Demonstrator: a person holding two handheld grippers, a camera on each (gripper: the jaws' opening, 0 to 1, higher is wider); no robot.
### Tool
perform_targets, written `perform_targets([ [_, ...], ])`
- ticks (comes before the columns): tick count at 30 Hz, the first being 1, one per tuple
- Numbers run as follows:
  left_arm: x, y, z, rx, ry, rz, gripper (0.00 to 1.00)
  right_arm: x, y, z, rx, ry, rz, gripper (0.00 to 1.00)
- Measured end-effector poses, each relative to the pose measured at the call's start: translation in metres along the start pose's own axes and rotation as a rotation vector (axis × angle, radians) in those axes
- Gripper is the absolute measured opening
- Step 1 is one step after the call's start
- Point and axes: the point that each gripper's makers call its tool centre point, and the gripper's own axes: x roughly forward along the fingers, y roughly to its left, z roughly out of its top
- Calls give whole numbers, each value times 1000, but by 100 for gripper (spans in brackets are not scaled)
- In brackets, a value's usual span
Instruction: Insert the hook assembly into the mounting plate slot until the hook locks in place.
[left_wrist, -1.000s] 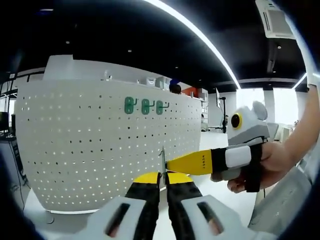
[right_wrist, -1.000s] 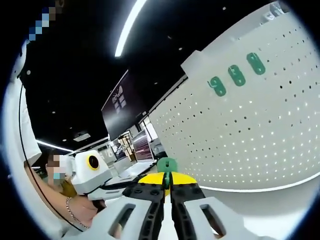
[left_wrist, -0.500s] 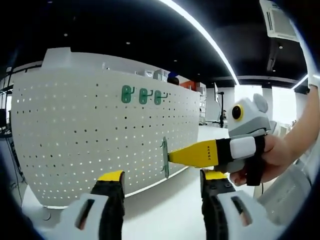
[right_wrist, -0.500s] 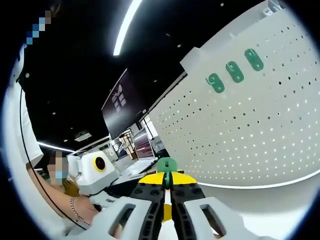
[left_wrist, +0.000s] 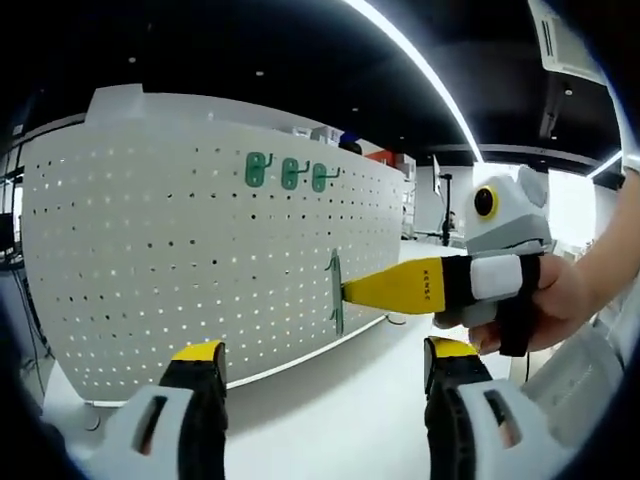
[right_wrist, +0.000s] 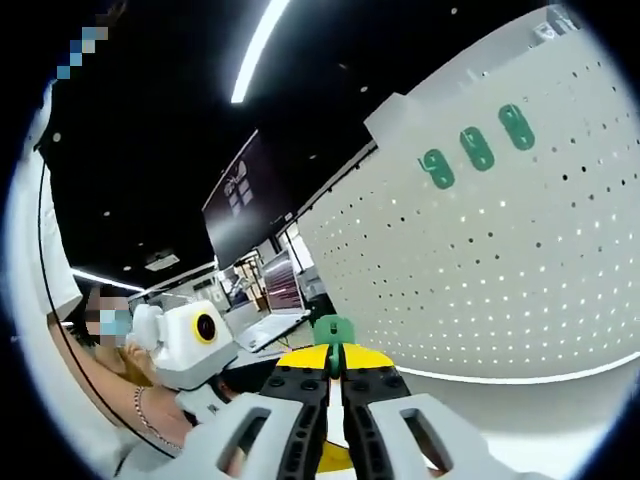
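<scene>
Open air before pegboard (left_wrist: 180, 250)

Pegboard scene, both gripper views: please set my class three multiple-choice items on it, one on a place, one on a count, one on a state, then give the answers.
1. Where on the white pegboard do the mounted green hooks sit?
A. Near its top edge
B. Along its bottom edge
C. On the floor beside it

2. How many green hooks are already mounted on the pegboard?
A. One
B. Three
C. Five

3. How do the left gripper jaws stand?
A. Shut on a green hook
B. Shut on nothing
C. Open, wide apart

Answers:
1 A: the hooks hang in a row just under the board's upper rim.
2 B: three green pieces show side by side in both gripper views.
3 C: its two yellow-tipped jaws stand far apart with nothing between, while the right gripper is shut on a loose green hook.
</scene>
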Motion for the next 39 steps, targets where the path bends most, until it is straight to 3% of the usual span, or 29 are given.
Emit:
perform_targets([
  [2,0,0,-2,-4,3,3,82,-5,-18,3,-144,26,-120,0],
  [5,0,0,-4,-9,9,3,81,-8,-29,5,-254,66,-194,0],
  [13,-1,2,-3,-1,7,10,82,-5,-34,13,-210,41,-208,0],
  [18,-3,6,-5,-3,9,17,81,-10,-62,38,-158,-7,-277,0],
  [39,-10,10,-9,-13,17,25,79,-31,-139,103,-207,-86,-449,0],
])
